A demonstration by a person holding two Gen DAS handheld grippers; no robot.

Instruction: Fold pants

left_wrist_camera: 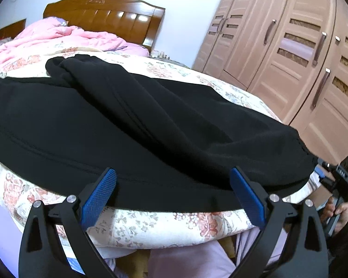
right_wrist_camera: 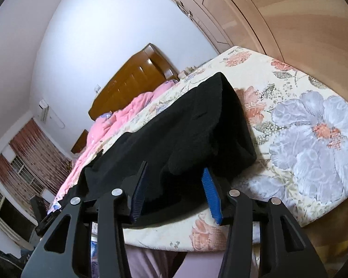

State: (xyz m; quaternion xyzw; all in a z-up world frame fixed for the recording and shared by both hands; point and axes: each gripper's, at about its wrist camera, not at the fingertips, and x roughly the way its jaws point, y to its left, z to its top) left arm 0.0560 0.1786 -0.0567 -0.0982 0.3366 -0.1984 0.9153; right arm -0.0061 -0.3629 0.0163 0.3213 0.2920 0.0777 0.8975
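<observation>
Pants (left_wrist_camera: 136, 125), black, lie spread along the bed's (left_wrist_camera: 164, 224) near edge; left gripper (left_wrist_camera: 172, 197) gapes wide at their hem, gripping nothing; right gripper (right_wrist_camera: 174, 192) likewise parted, seemingly straddling cloth; pinch both layers together before lifting; only the right view shows the folded end.

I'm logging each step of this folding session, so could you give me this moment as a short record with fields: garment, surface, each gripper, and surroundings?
garment: black pants, spread across the bed, partly bunched at the far end
surface: bed with floral sheet
left gripper: open, jaws wide, at the near edge of the pants, nothing clamped
right gripper: open, fingers either side of the pants' near edge, not closed on it
surroundings: pink blanket, wooden headboard, wardrobe
</observation>
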